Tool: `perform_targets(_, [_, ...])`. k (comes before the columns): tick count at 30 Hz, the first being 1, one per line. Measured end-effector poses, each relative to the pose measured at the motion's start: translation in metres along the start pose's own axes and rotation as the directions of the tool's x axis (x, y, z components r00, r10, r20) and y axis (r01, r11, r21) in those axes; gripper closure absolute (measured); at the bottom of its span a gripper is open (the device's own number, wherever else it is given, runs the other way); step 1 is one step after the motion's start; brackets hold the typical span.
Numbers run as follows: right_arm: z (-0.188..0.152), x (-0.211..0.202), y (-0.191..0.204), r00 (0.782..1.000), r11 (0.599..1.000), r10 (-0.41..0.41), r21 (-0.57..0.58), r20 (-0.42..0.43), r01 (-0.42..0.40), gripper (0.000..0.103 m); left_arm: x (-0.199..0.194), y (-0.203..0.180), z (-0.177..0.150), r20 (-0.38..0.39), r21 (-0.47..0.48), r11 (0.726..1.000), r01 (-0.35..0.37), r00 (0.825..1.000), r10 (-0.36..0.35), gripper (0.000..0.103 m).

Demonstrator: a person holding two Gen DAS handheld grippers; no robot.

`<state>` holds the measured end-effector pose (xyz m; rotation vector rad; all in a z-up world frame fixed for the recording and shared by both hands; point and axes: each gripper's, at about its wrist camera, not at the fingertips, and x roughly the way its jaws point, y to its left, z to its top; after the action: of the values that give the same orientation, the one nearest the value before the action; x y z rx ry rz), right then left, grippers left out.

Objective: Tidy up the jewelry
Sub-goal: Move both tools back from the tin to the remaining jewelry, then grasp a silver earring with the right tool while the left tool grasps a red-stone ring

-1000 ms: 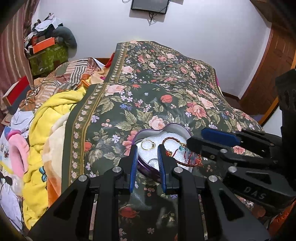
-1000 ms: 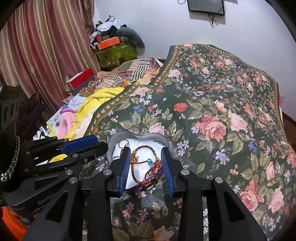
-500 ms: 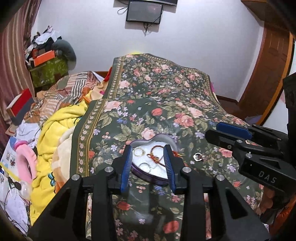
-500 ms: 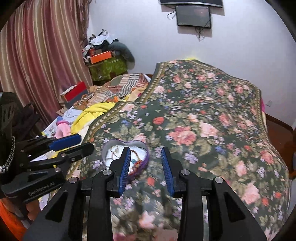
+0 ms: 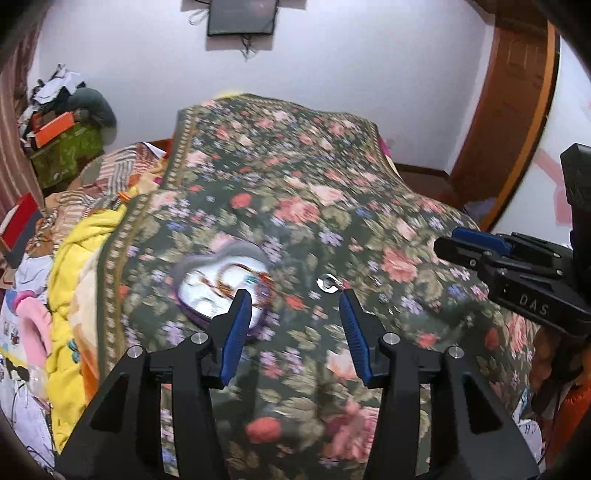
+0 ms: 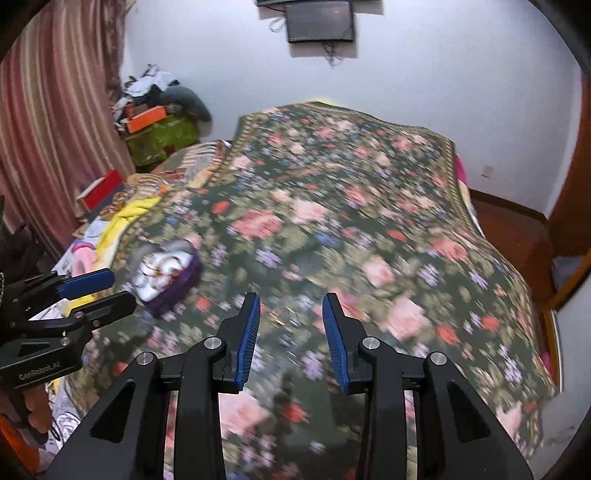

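Both frames are smeared by motion blur, so fine detail is lost. The left tongs (image 5: 291, 295) stand wide apart with nothing between their ribbed blue pads (image 5: 236, 328), which sit on black angular plastic fingers. Just ahead of the left pad lies the heart-shaped box (image 5: 221, 284), a shallow tin with a purple wall and a pale, shiny lining, resting on the bed's floral blanket (image 5: 295, 206). Inside it, a reddish beaded bracelet (image 5: 240, 282) curls across the lining, a turquoise bead showing; other pieces in the box are too blurred to name. Between the two pads and slightly beyond them, a small silvery ring (image 5: 327, 285) lies loose on the blanket, apart from the box.

The right tongs (image 6: 291, 314) are also parted, moderately wide and empty, hovering over the dark green, rose-patterned cloth. In the right wrist view the heart-shaped box (image 6: 166, 273) sits well to the left of these tongs, near the tip of the left tongs (image 6: 99, 291). Left of the blanket a plush yellow blanket (image 5: 77, 258) lies rumpled, and a dark flat screen (image 6: 319, 20) hangs on the white wall beyond the bed.
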<state>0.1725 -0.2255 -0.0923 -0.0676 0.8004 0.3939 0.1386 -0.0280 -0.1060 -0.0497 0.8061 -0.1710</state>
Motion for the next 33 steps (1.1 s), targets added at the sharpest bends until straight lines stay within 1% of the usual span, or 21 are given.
perform_targets(5, [-0.016, 0.000, -0.018, 0.999, 0.999, -0.013, 0.034, -0.035, 0.014, 0.071, 0.020, -0.021, -0.008, -0.062, 0.027, 0.999, 0.039, 0.997, -0.037, 0.055])
perform_targets(8, [-0.023, 0.005, -0.024, 0.998, 0.998, -0.005, 0.055, -0.062, 0.009, 0.071, 0.033, -0.030, -0.012, -0.096, 0.041, 0.998, 0.047, 0.994, -0.043, 0.055])
perform_targets(13, [-0.030, 0.024, -0.022, 0.992, 0.999, 0.022, 0.041, -0.125, -0.017, 0.071, 0.049, -0.037, -0.018, -0.133, 0.046, 0.997, 0.060, 0.990, -0.054, 0.055])
perform_targets(16, [-0.030, 0.038, -0.019, 0.986, 0.998, 0.060, 0.042, -0.158, -0.054, 0.071, 0.059, -0.037, -0.020, -0.156, 0.036, 0.996, 0.080, 0.985, -0.073, 0.055])
perform_targets(19, [-0.028, 0.048, -0.016, 0.980, 0.995, 0.099, 0.046, -0.175, -0.092, 0.071, 0.066, -0.036, -0.020, -0.162, 0.034, 0.996, 0.080, 0.984, -0.074, 0.055])
perform_targets(24, [-0.025, 0.064, -0.005, 0.971, 0.994, 0.110, 0.016, -0.211, -0.109, 0.071, 0.072, -0.030, -0.020, -0.158, 0.020, 0.996, 0.084, 0.984, -0.080, 0.055])
perform_targets(27, [-0.026, 0.075, -0.002, 0.963, 0.992, 0.125, 0.024, -0.237, -0.123, 0.071, 0.077, -0.026, -0.018, -0.162, 0.010, 0.996, 0.089, 0.983, -0.086, 0.060])
perform_targets(29, [-0.027, 0.080, 0.000, 0.961, 0.992, 0.124, 0.026, -0.248, -0.121, 0.071, 0.081, -0.023, -0.018, -0.166, 0.004, 0.996, 0.093, 0.982, -0.091, 0.062])
perform_targets(31, [-0.027, 0.083, 0.001, 0.961, 0.994, 0.112, 0.019, -0.252, -0.111, 0.072, 0.084, -0.023, -0.017, -0.167, 0.004, 0.995, 0.103, 0.981, -0.101, 0.066])
perform_targets(33, [-0.026, 0.085, 0.003, 0.963, 0.995, 0.098, 0.010, -0.250, -0.099, 0.073, 0.084, -0.023, -0.017, -0.165, 0.007, 0.994, 0.107, 0.981, -0.104, 0.067])
